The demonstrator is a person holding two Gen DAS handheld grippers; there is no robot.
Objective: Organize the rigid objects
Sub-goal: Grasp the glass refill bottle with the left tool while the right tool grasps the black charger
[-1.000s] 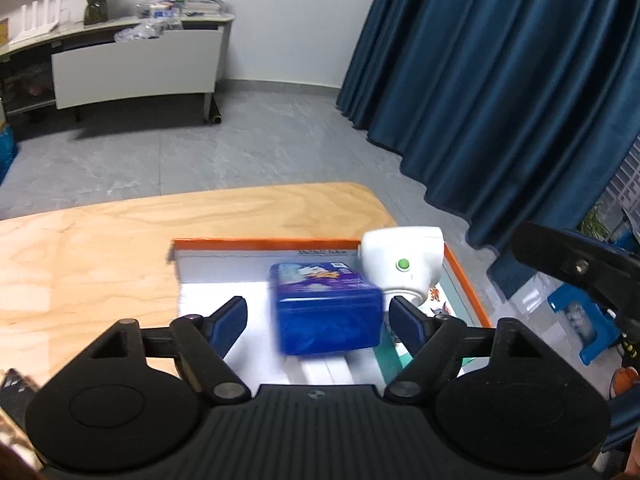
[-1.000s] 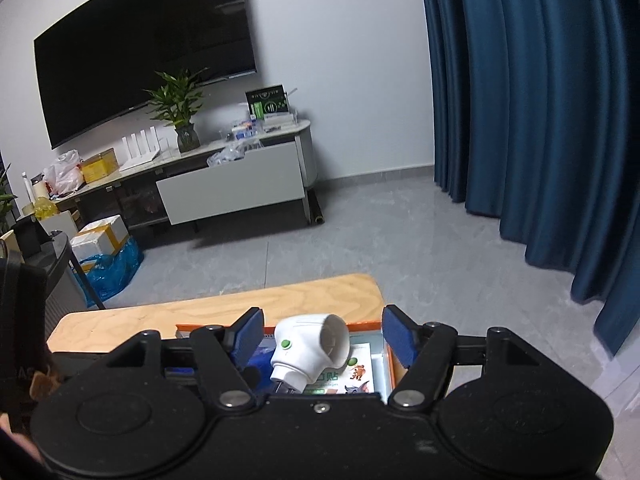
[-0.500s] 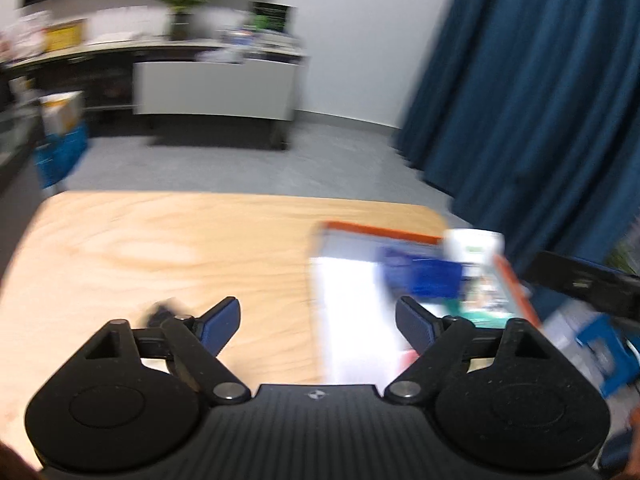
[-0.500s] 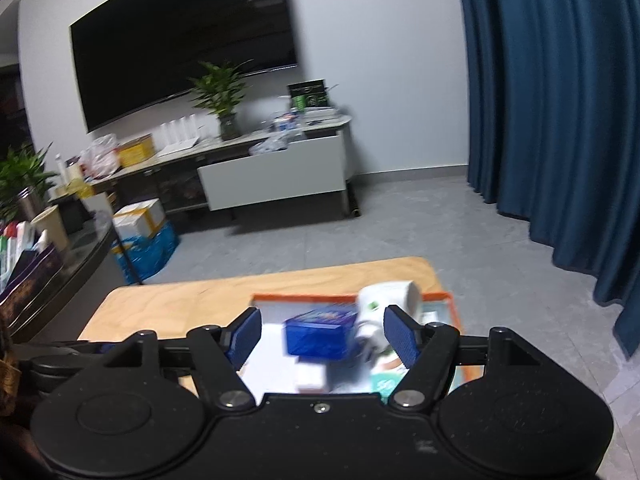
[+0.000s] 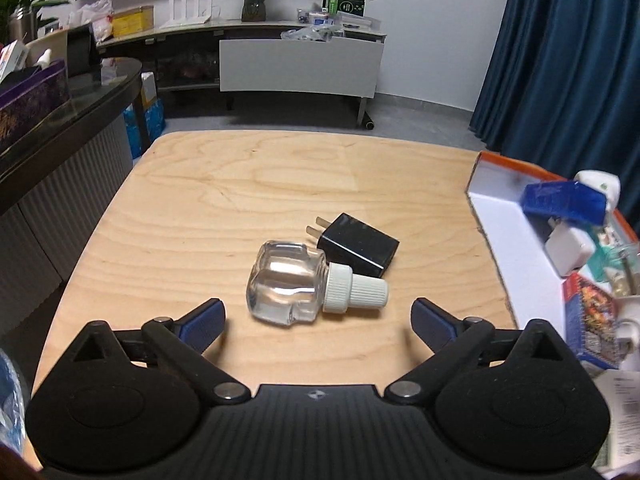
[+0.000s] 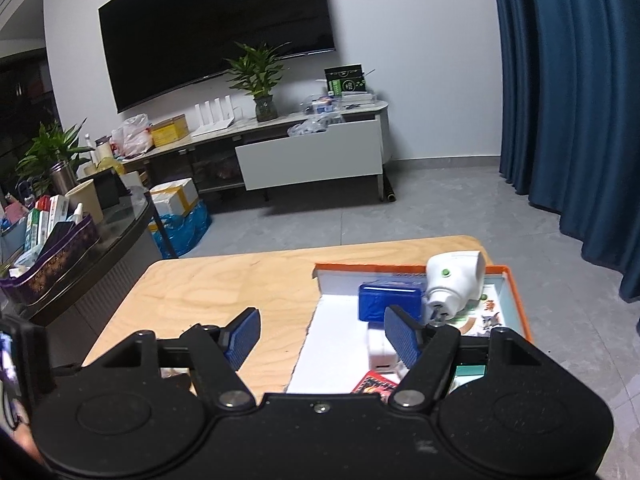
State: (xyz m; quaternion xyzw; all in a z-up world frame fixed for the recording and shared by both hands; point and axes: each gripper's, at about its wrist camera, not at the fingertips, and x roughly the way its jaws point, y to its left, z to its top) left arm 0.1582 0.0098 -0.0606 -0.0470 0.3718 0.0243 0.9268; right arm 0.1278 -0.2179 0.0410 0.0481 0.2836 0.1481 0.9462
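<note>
While the right wrist view looks over the box [image 6: 516, 300] and misses what lies on the bare wood, the left wrist view alone shows a clear bottle [image 5: 286, 288] on its side with a white cap [image 5: 356, 292], touching a black plug [image 5: 358, 244] just behind it, both near the middle of the table [image 5: 240, 184]. The left gripper [image 5: 318, 316] hangs over them, its jaws just having been opening and now spread wide, with the bottle lying ahead between the fingers and no pad on it. At the right edge of that view the box [image 5: 496, 248] holds a blue tin [image 5: 564, 202], a white cube [image 5: 568, 250] and a red pack [image 5: 592, 328]. From the right wrist, the right gripper [image 6: 320, 334] stands fairly wide and grips nothing; its right finger [image 6: 402, 336] covers part of the blue tin [image 6: 390, 300], and a white nozzle-shaped device [image 6: 456, 278] leans beside it. A dark counter [image 6: 100, 260] flanks the table [image 6: 224, 288] on the left
</note>
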